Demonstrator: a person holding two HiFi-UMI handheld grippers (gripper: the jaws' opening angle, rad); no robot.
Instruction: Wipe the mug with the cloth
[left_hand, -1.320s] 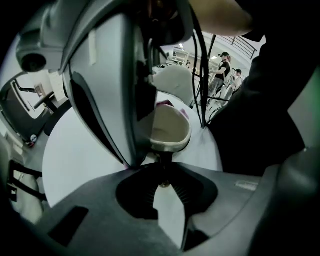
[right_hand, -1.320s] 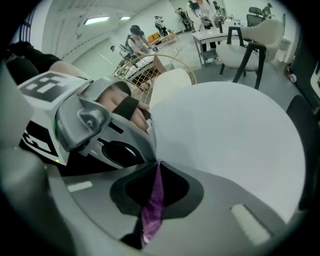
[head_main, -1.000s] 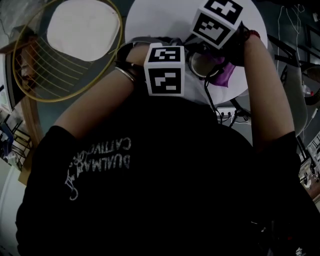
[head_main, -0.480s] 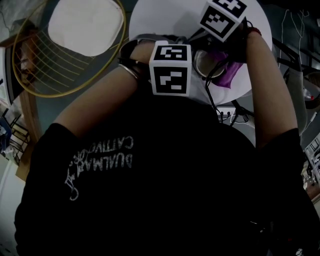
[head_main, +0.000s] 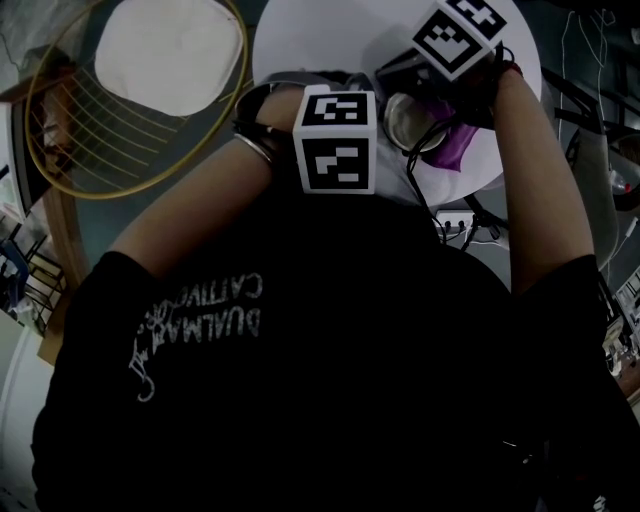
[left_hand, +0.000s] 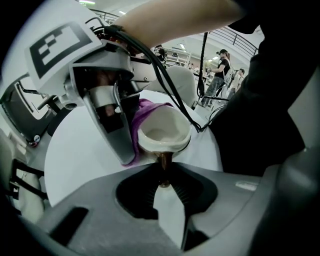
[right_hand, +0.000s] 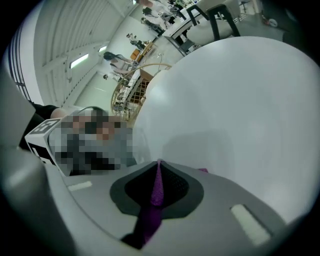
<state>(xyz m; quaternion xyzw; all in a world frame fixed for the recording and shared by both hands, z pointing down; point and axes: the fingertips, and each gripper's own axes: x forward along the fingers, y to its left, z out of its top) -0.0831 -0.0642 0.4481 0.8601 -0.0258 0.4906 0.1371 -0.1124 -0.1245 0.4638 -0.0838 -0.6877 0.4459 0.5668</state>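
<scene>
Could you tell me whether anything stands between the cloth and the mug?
Nothing visible does: the purple cloth pinched in the right hand-held gripper sits beside the cream ceramic mug, held by its handle in the left hand-held gripper.

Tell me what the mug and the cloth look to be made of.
Mug: probably glazed ceramic. It has a cream body with a smooth, slightly glossy thick rim and a shiny brown handle.
Cloth: soft textile, matte purple, perhaps microfibre. It lies in folds beside the mug and squashes to a thin strip in the right gripper.
</scene>
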